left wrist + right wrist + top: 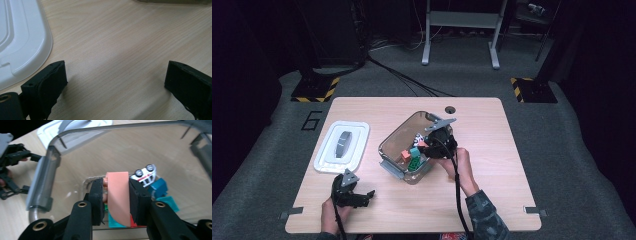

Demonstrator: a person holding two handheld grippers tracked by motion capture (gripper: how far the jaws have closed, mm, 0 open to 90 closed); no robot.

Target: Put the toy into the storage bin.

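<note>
Right gripper (pixel 116 195) pinches salmon block (pixel 118 195) over the bin (pixel 50 165) | left gripper (pixel 115 82) spread, beside bin | block: light, rigid, smooth; likely slippery, flat sides grip best

The bench (pixel 492 165) is a light wood-grain panel with rounded corners, standing on a grey carpeted floor (pixel 572 150). A round cable hole (pixel 450 109) is cut near its far edge, and a small metal bracket sits at each near corner (pixel 532 211). Two items lie directly on the surface. A white plastic lid (pixel 342 146) lies flat on the left half, with a grey band across its centre. A clear, rounded-rectangle container (pixel 392 142) stands at the middle of the bench, just beside the lid but apart from it; coloured blocks rest inside it. The right half of the panel is bare wood.
</note>
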